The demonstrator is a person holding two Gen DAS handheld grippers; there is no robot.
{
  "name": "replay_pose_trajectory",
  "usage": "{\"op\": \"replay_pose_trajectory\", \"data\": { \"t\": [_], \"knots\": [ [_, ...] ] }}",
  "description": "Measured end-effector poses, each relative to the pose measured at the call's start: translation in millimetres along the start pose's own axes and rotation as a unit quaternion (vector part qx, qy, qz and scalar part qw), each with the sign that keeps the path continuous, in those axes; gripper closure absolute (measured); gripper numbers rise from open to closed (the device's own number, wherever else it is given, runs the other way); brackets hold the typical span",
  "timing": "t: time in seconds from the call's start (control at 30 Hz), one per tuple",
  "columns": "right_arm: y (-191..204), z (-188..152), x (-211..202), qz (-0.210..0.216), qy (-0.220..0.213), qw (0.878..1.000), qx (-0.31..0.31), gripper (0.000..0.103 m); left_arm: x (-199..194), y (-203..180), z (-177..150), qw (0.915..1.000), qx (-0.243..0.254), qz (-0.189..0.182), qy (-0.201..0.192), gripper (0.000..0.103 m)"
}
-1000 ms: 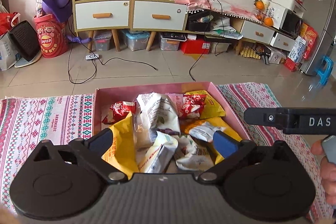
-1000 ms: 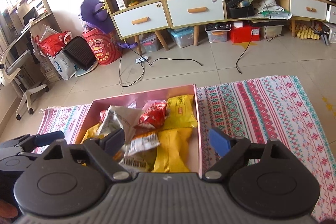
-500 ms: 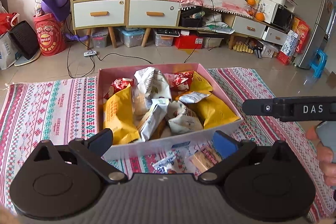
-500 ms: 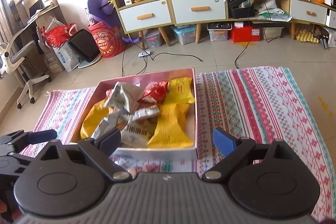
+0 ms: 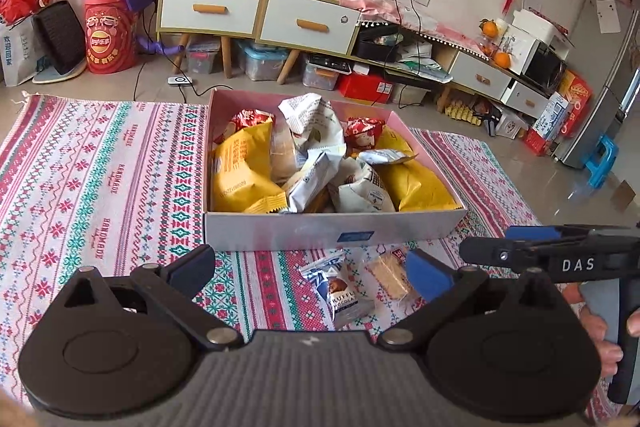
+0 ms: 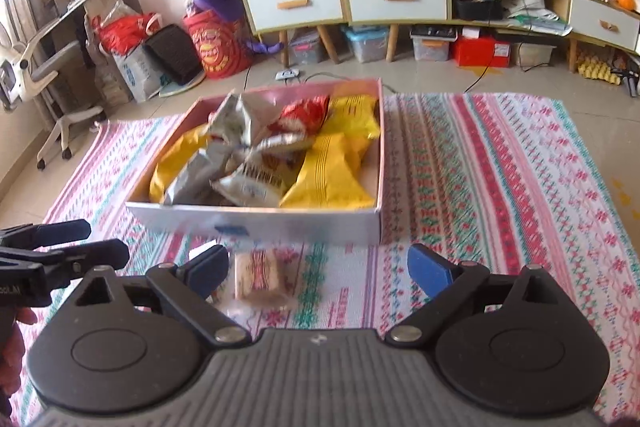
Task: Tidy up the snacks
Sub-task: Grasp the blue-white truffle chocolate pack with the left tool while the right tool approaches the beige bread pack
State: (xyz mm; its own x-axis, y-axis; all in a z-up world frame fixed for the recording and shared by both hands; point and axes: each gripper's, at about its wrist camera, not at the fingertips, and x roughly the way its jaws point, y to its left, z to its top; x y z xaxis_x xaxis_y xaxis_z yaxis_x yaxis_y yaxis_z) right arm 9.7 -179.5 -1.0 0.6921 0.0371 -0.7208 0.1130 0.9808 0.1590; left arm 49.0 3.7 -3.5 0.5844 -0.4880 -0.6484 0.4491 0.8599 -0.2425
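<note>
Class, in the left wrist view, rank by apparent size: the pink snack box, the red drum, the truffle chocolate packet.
1. Pink snack box
2. Red drum
3. Truffle chocolate packet, though nearest the camera

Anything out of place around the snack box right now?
Yes. Two snacks lie on the cloth outside the box, just before its near wall: a truffle chocolate packet and a clear-wrapped cake. Inside, the packets are heaped unsorted. Both grippers are open and hold nothing.
</note>
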Motion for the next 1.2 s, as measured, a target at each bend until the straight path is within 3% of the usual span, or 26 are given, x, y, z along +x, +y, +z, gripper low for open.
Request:
{"op": "replay_pose_trajectory", "data": {
  "t": [0.17,0.27,0.33,0.57,0.63,0.77,1.03,1.2],
  "knots": [
    [5,-7,6,-0.002,-0.007,1.0,-0.03,0.01,19,-5,-12,0.9999,0.008,-0.008,0.01,0.001],
    [3,-11,6,-0.004,-0.004,0.999,-0.044,0.01,29,-12,-16,0.9998,0.014,-0.01,0.013,0.009],
    [0,-13,6,-0.007,0.0,0.999,-0.047,0.01,35,-15,-18,0.9997,0.014,-0.008,0.017,0.02],
    [-1,-19,12,-0.009,0.015,0.998,-0.053,0.011,50,-20,-23,0.9994,0.013,-0.013,0.029,0.039],
    [3,-21,15,-0.006,0.014,0.998,-0.065,0.011,53,-19,-25,0.9991,0.015,-0.015,0.036,0.051],
    [8,-22,18,0.004,0.02,0.997,-0.073,0.011,56,-13,-27,0.999,0.003,-0.013,0.043,0.062],
    [15,-20,24,0.018,0.011,0.997,-0.079,0.013,48,-5,-22,0.9988,-0.011,0.002,0.047,0.064],
    [20,-22,31,0.03,0.008,0.996,-0.089,0.02,39,0,-21,0.9986,-0.021,0.008,0.048,0.064]
  ]
}}
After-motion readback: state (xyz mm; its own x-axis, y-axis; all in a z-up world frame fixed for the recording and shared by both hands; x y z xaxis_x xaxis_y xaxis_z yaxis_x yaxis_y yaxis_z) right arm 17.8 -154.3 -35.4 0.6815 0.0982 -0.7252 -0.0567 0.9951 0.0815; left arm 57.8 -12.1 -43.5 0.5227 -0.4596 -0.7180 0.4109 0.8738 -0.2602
